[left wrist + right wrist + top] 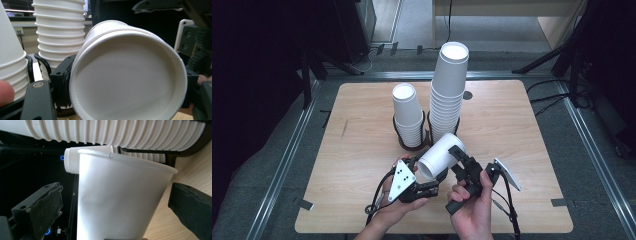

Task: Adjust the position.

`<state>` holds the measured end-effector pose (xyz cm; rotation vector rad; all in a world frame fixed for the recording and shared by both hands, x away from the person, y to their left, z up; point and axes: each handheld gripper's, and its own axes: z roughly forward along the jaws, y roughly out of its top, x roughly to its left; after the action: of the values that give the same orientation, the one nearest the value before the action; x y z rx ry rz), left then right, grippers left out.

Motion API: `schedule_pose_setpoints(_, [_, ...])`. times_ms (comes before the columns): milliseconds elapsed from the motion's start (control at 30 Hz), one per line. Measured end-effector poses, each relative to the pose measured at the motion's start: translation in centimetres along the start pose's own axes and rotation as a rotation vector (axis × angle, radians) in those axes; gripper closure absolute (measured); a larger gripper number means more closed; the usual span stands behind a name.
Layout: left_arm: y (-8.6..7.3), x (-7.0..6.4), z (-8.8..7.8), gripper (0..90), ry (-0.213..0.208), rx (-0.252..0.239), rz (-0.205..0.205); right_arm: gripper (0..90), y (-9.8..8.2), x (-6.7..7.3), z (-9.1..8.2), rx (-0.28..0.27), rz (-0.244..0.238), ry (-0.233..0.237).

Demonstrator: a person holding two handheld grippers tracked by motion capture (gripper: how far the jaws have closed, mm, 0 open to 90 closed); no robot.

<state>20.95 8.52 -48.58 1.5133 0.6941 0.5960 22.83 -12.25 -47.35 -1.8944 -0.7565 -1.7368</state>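
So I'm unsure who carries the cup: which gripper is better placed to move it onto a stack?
Probably left: the left gripper is shut on the cup rim, while the right gripper jaws stand open around it.

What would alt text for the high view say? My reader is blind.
Two handheld grippers meet at a white paper cup lying sideways above a wooden table: the left gripper grips its rim, the right gripper straddles its body. Behind stand two cup stacks.

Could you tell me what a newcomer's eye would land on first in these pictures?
Probably the white paper cup held on its side above the table's near edge, its rim pinched by the left gripper, the right gripper open around its wall. Behind it, two stacks of cups stand in black wire holders mid-table.
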Motion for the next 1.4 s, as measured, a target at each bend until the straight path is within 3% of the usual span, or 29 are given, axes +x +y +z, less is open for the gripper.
schedule_pose_setpoints(200, [0.0, 0.0, 0.0, 22.9, -0.001, 0.001, 0.002, 0.0, 0.1, -0.2, 0.8, 0.012, 0.039, 0.003])
schedule_pose_setpoints(967, [0.0, -0.1, 0.0, 23.0, -0.018, 0.000, 0.015, 0.0, 0.2, -0.5, 2.5, 0.046, 0.081, 0.021])
schedule_pose_setpoints(1200, [0.0, 0.1, -0.1, 22.8, -0.018, 0.001, 0.012, 7.0, 0.4, -0.6, 2.7, 0.062, 0.109, 0.008])
schedule_pose_setpoints(1400, [0.0, 0.4, -0.2, 21.6, -0.031, 0.006, 0.003, 10.5, 0.2, -0.7, 2.7, 0.055, 0.098, 0.006])
